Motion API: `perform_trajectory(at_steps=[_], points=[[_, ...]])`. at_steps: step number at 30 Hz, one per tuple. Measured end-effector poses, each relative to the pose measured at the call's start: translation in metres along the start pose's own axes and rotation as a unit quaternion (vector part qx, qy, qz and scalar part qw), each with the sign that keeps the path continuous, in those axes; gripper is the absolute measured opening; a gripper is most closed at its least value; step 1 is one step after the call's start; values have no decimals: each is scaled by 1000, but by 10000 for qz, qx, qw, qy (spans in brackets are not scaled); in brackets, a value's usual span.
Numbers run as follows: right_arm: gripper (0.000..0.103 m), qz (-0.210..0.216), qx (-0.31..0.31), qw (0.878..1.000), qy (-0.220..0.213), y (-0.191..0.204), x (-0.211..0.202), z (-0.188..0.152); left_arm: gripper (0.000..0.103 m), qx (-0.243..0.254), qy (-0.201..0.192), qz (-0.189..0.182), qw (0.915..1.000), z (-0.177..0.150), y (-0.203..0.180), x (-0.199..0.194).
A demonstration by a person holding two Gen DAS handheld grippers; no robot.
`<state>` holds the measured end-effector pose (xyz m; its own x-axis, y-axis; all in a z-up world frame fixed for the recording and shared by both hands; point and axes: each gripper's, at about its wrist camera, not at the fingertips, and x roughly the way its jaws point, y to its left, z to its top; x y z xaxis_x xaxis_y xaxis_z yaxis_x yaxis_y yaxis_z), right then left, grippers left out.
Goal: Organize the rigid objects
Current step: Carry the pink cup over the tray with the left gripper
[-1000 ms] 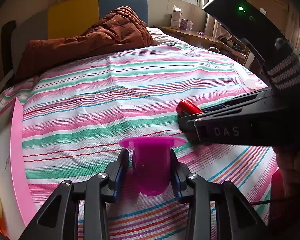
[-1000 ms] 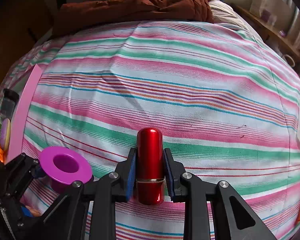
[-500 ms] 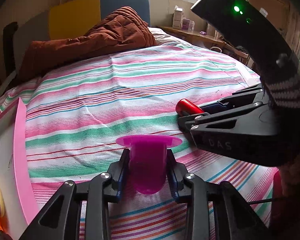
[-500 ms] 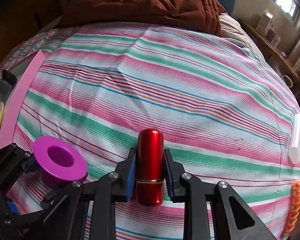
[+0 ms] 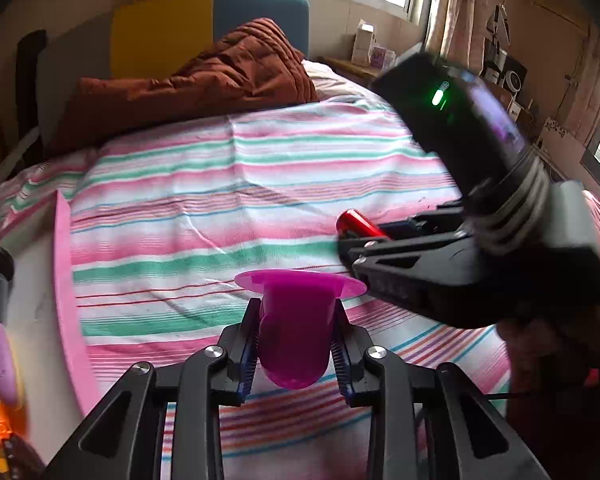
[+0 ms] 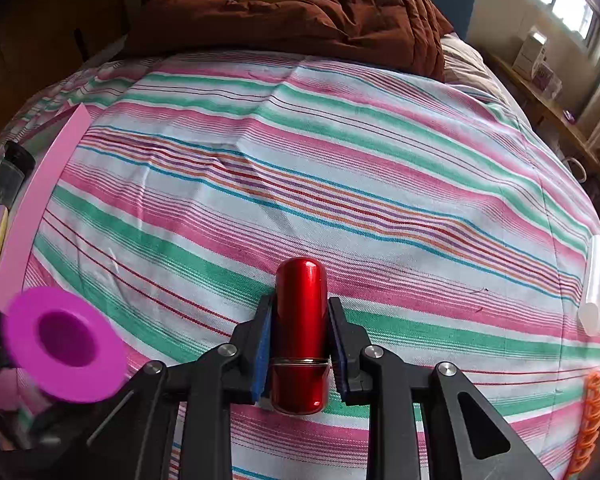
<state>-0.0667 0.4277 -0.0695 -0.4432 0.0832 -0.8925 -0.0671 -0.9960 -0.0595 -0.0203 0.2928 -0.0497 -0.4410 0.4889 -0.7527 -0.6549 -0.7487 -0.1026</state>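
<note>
Magenta flanged cup [image 5: 296, 328] clamped between left gripper [image 5: 296, 354] pads, rim beyond fingertips. Red metal capsule [image 6: 299, 332] pinched in right gripper [image 6: 299, 346], dome forward. Keep both squeezes steady; lift clear of striped bedsheet [image 6: 340, 168] before carrying.

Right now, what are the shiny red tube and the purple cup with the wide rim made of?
The shiny red tube looks like polished metal or lacquered plastic: it mirrors the window light and has a thin gold band near its base. The purple cup with the wide rim looks like plastic, smooth and slightly see-through, since light glows through its wall.
</note>
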Motion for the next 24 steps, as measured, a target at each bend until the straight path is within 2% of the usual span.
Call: perform_trajectory(at_steps=[10,24], points=[[27,-46,-90,9999,-65,2,1,1,32,-78,-246,23,9997,1,9,-41],[27,-126,-246,9995,-140,5,1,0,32,-325,-359,149,9987,-6,38,-68]])
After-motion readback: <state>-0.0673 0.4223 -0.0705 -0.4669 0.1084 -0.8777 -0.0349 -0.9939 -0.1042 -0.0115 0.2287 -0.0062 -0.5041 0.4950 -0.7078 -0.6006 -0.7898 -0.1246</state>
